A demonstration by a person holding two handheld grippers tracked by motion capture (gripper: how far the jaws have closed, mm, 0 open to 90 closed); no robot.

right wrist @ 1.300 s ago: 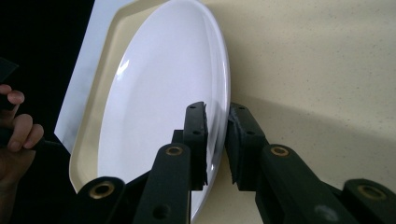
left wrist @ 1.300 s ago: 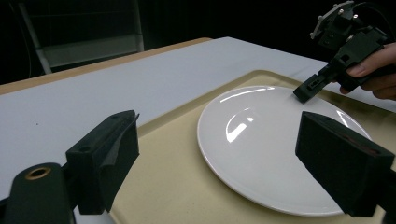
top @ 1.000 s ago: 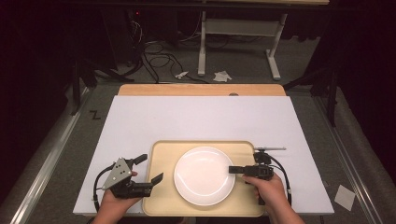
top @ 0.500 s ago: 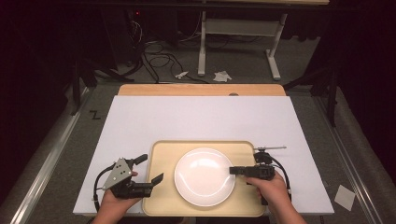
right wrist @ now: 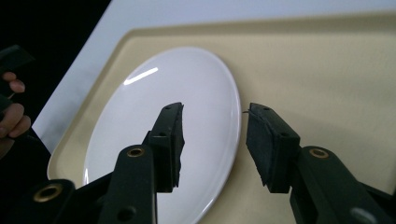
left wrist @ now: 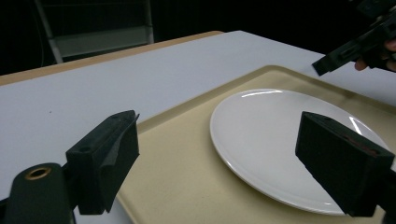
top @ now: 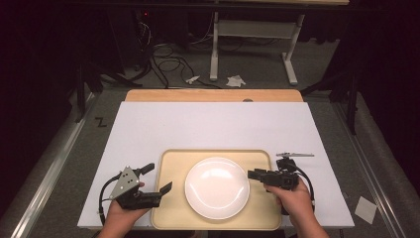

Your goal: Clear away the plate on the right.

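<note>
A round white plate [top: 217, 187] lies flat on a beige tray [top: 171, 163] near the table's front edge. My right gripper [top: 252, 174] hovers just above the plate's right rim. In the right gripper view the plate [right wrist: 140, 107] rests on the tray [right wrist: 327, 79], and its rim runs below the gap of my right gripper [right wrist: 215, 114]. These jaws have just been opening; the pads touch nothing. My left gripper [top: 157, 178] stands wide open over the tray's left part. In the left gripper view, my left gripper [left wrist: 219, 128] frames the plate [left wrist: 271, 135] without touching it.
A thin metal piece [top: 294, 154] lies on the white tabletop [top: 213, 124] just right of the tray's far corner. The table's front edge is close under both hands. Cables, crumpled paper and a desk frame are on the floor beyond the table.
My right gripper has lifted slightly off the plate's right rim and its jaws stand wider apart. The plate, tray and left gripper have stayed put.
</note>
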